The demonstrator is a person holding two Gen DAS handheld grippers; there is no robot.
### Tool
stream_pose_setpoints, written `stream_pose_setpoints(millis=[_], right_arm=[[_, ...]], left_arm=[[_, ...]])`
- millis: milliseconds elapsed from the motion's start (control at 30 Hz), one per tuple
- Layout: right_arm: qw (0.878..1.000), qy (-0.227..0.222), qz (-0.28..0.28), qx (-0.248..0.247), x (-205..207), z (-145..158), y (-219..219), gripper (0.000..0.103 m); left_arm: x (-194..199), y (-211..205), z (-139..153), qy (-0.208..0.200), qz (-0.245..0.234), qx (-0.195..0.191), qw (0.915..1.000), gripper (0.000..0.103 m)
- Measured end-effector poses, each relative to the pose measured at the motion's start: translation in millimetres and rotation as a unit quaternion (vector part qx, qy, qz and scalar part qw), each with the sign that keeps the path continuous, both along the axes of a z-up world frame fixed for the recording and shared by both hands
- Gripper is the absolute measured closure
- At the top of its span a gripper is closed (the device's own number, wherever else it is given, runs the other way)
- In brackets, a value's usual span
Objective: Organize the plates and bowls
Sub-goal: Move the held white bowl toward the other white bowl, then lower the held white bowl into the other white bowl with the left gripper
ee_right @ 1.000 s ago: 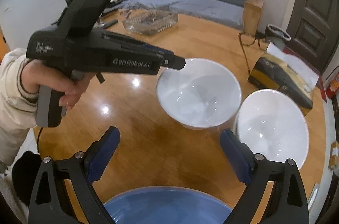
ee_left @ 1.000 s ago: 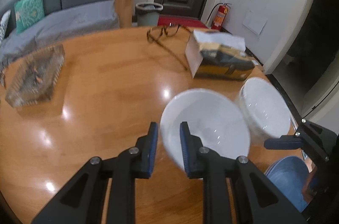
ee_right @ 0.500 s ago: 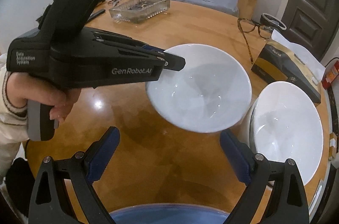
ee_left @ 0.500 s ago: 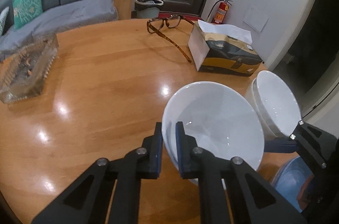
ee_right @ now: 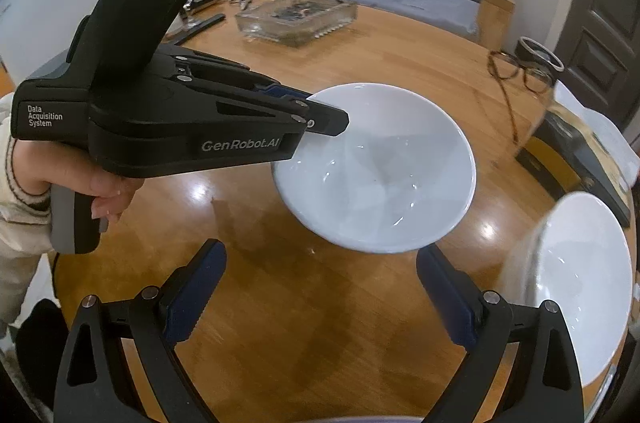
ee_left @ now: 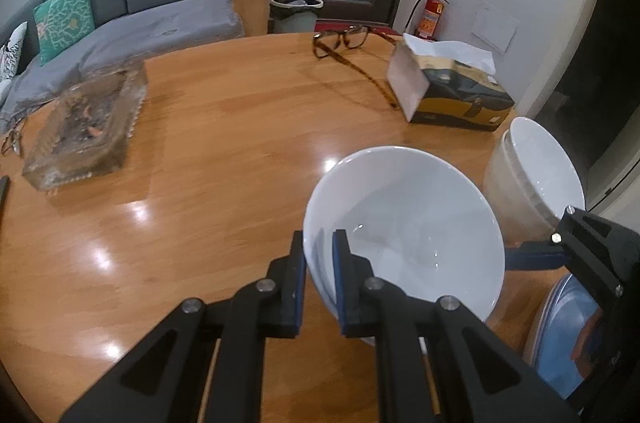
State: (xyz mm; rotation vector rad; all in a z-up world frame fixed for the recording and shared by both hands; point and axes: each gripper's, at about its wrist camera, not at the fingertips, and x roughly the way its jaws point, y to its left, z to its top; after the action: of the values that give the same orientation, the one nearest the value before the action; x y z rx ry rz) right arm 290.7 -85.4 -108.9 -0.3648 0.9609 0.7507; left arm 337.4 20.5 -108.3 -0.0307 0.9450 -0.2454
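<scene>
Step in hand: carrying one white bowl (ee_left: 404, 231) toward a stack. The left gripper (ee_left: 319, 275) is clamped on the bowl's near rim, one finger inside and one outside, and the bowl hangs tilted, clear of the wooden table (ee_left: 208, 159). The right gripper (ee_right: 320, 299) stands wide apart with nothing between its fingers, low over the table's near edge.

A second white bowl (ee_right: 580, 283) sits to the right near the table edge; a blue plate (ee_left: 560, 335) lies below it at the rim, partly hidden by the right gripper.

Judgement: the next move calls for levelling the carried bowl and lowering it squarely into the second bowl, releasing only once seated.

Room: open tabletop lies left and centre. The tissue box (ee_left: 448, 91) and glasses (ee_left: 344, 41) stand beyond, well apart from the route. The second bowl's closeness to the edge is the main hazard; a sideways knock could push it off
</scene>
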Motion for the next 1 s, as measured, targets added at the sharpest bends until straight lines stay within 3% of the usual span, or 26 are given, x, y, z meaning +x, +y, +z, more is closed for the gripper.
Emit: stream_pose_setpoints(millis=[467,1000], right_arm=[[0.999,-0.039,-0.02,-0.032,25.8,-10.4,19.7,0.008],[0.998,-0.046,-0.026,-0.04,34.2,-18.9,30.1,0.006]], left_arm=[[0.0,13.0,-2.1,0.002,0.002,-0.012,0.9999,0.093],[1.2,14.9,-5.1,-0.004,0.0,-0.012,0.9999,0.093]])
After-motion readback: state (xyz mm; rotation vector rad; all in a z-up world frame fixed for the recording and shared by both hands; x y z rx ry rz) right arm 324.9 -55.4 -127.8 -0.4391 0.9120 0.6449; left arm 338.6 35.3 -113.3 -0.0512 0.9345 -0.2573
